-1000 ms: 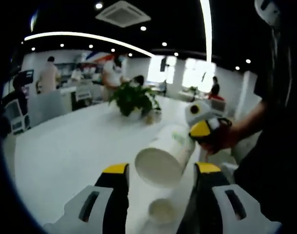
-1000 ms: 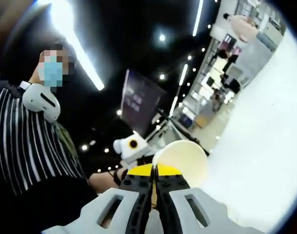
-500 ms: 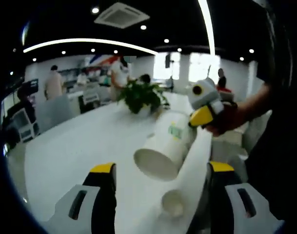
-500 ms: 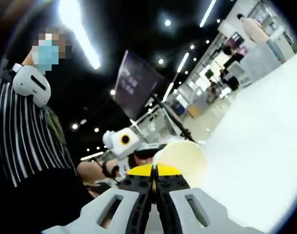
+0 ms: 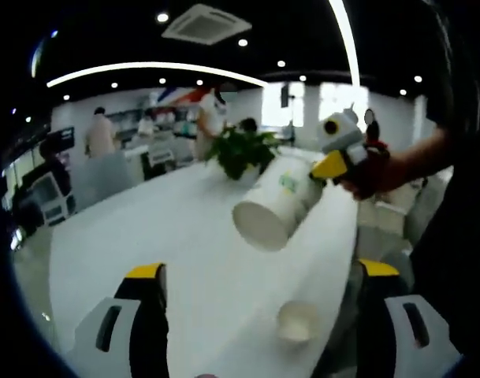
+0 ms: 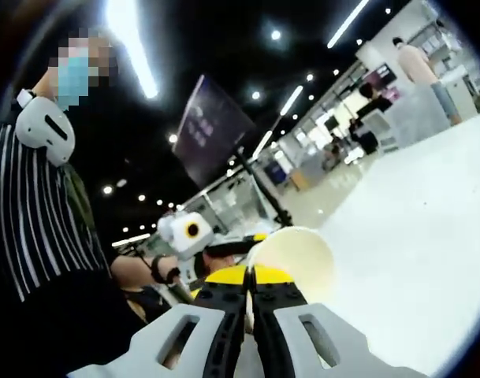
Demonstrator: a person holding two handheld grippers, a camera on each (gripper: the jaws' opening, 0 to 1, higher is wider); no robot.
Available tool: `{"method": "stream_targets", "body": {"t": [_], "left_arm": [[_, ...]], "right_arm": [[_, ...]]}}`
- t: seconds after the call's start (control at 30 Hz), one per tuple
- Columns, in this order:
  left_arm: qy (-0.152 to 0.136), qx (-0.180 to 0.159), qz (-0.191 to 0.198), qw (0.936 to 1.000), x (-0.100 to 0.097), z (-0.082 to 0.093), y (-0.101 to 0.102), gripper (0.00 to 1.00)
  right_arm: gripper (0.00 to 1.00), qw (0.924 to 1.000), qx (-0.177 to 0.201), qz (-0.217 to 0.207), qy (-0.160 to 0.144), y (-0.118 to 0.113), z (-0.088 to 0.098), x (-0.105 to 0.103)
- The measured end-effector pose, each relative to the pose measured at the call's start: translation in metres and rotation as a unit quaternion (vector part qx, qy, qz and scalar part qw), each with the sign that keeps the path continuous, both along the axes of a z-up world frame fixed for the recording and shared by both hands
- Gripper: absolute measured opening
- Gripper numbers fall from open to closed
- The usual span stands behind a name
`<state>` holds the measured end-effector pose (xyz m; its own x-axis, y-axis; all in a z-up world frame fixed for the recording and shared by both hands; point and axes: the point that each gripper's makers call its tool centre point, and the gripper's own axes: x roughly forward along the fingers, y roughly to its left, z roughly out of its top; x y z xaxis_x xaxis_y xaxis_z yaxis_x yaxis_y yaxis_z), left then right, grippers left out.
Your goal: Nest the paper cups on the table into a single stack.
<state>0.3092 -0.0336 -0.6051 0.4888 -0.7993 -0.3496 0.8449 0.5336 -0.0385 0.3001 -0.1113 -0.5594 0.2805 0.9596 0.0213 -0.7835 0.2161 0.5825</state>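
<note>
tabletop (image 5: 145, 228): smooth white, slight sheen | held cup (image 5: 275, 211): matt white paper | small cup (image 5: 297, 321): matt paper | right hand-held gripper (image 6: 250, 277): yellow/black tips, grey plastic body | plant (image 5: 243, 150): leafy green

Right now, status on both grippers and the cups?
Left gripper open, empty. Right gripper shut on paper cup, held sideways in air. Second cup upright on table. Nothing between them.

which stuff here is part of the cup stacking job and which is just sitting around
Job: held paper cup stack, shut in the right hand-held gripper; small paper cup on the white table; open left hand-held gripper.
Lying about: potted plant.
</note>
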Motion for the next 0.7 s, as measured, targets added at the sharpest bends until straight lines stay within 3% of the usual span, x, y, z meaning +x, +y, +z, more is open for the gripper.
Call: {"method": "stream_targets", "body": {"t": [0.17,0.37,0.47,0.53,0.67,0.7], "left_arm": [[0.006,0.007,0.000,1.0000,0.001,-0.004,0.000,0.99],[0.000,0.004,-0.003,1.0000,0.000,-0.007,0.005,0.99],[0.005,0.017,0.000,0.9998,0.000,-0.015,0.011,0.99],[0.005,0.036,-0.002,0.9994,-0.002,-0.023,0.018,0.99],[0.010,0.039,-0.002,0.9992,-0.005,-0.032,0.028,0.99],[0.011,0.042,-0.002,0.9991,-0.006,-0.033,0.030,0.99]], "right_arm": [[0.00,0.9998,-0.015,-0.006,-0.007,-0.004,0.000,0.004],[0.00,0.9979,-0.061,0.003,-0.019,-0.010,0.007,0.014],[0.00,0.9935,-0.100,0.017,-0.052,-0.011,0.011,0.018],[0.00,0.9869,-0.129,0.027,-0.092,-0.011,0.017,0.022],[0.00,0.9836,-0.145,0.043,-0.099,-0.007,0.032,0.028],[0.00,0.9783,-0.166,0.047,-0.115,-0.008,0.032,0.030]]}}
